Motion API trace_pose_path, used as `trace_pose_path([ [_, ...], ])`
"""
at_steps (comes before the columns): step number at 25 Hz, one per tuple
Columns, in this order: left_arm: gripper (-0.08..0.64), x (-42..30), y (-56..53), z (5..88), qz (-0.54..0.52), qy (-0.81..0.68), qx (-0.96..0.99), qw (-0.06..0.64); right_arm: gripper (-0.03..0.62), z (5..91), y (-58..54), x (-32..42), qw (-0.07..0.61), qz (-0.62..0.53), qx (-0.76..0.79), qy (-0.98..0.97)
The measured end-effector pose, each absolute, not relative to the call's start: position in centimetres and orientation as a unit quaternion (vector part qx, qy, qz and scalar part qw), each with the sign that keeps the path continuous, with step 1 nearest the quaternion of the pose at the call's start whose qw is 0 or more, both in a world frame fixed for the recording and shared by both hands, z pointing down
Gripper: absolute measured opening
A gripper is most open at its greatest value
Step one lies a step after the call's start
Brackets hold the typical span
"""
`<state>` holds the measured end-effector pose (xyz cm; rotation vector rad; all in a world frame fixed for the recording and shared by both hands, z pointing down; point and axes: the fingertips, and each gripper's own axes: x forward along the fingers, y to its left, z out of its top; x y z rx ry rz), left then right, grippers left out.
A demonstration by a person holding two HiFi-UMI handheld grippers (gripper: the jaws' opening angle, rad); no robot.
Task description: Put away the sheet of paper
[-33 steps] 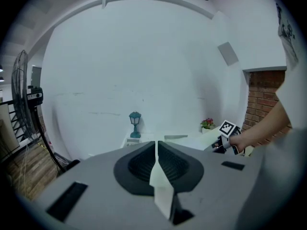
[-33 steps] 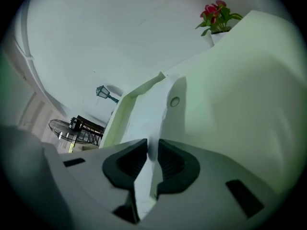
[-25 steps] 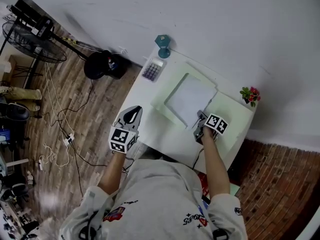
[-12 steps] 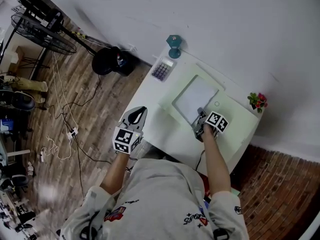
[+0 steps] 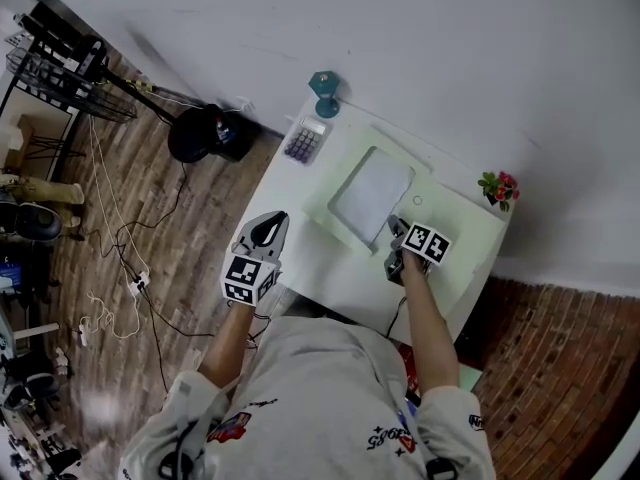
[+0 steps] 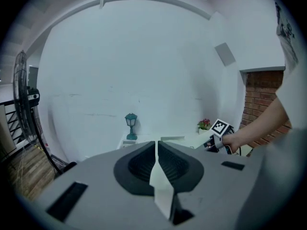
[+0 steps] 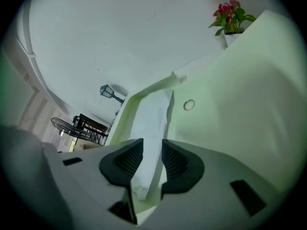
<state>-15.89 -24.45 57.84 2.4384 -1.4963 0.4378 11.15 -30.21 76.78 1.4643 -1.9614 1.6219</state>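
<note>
The white sheet of paper (image 5: pixel 370 193) lies flat in the open light-green folder (image 5: pixel 455 243) on the white desk (image 5: pixel 320 258). My right gripper (image 5: pixel 397 230) is at the sheet's near edge. Its jaws are opening. In the right gripper view the paper (image 7: pixel 153 123) runs away from the right gripper (image 7: pixel 152 150), its near end low between the parted jaws, which do not press on it. My left gripper (image 5: pixel 270 220) hangs off the desk's left side, shut and empty. In the left gripper view the left gripper (image 6: pixel 157 147) has its pads together.
At the desk's far corner stand a calculator (image 5: pixel 304 140) and a teal lamp (image 5: pixel 325 90). A small flower pot (image 5: pixel 500 188) is at the right edge. A round snap (image 7: pixel 189 105) sits on the folder. On the floor at the left are a black bag (image 5: pixel 205 130), a fan and cables.
The sheet's raised right side has come down flat into the folder. The right gripper's jaws have parted from the paper's edge. The left gripper has hardly moved.
</note>
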Motion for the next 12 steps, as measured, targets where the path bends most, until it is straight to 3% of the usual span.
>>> trace_pose_path([
  [6, 0.032, -12.7, -26.4, 56.6, 0.140, -0.476, 0.862, 0.106, 0.011, 72.1, -29.4, 13.7, 0.079, 0.487, 0.510, -0.704],
  [12, 0.032, -9.1, -28.1, 55.5, 0.133, -0.437, 0.885, 0.091, 0.006, 68.1, -28.1, 16.2, 0.103, 0.396, 0.545, -0.732],
])
